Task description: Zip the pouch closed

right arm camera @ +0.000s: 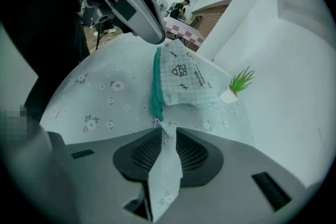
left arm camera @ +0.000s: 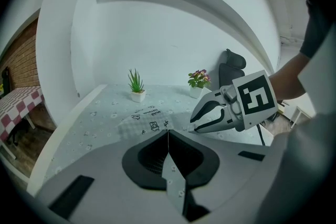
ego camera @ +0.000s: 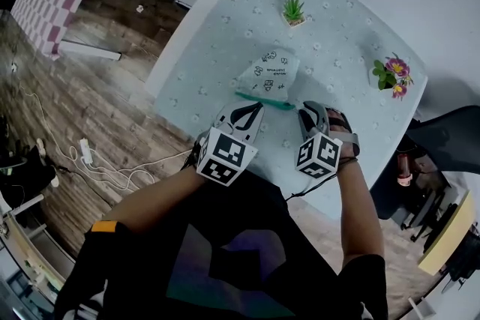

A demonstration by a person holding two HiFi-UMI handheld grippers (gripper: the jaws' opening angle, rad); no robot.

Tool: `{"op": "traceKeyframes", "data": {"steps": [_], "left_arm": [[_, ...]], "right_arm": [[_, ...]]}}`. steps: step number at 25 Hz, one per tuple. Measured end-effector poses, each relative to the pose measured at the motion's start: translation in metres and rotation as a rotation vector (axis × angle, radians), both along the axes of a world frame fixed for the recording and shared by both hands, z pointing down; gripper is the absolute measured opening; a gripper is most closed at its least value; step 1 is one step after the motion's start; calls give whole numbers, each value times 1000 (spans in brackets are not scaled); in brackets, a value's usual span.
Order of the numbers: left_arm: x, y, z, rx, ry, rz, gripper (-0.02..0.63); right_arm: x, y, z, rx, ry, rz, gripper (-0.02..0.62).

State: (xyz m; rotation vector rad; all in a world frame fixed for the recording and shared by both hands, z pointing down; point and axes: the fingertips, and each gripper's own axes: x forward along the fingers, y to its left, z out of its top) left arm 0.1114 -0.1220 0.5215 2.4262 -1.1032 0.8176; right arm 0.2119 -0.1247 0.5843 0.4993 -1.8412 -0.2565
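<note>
A pale checked pouch with small black drawings lies on the flowered tablecloth. Its green zipper edge faces me. My left gripper is shut and empty, its tips just before the zipper's left part; the pouch lies beyond the closed tips. My right gripper is shut too, at the zipper's right end. In the right gripper view the green zipper runs away from the tips, and a small pull sits right at them; whether it is pinched I cannot tell.
A small green plant in a white pot stands at the table's back, and a pot of pink flowers at the right corner. A dark chair stands beyond the right edge. Cables lie on the wooden floor at the left.
</note>
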Motion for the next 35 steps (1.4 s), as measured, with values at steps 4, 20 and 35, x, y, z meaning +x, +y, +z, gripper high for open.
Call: {"op": "traceKeyframes", "data": {"steps": [4,20,35], "left_arm": [[-5,0,-3,5,-4,8,11],[8,10,-31,84,36,174,11],[-9,3,-72,219,40,256,11]], "right_arm": [[-5,-1,5,-5,46,-64,83],[-17,32,-57,-382,-453,396,18],[-70,27,-122,-484,-894,480,17]]}}
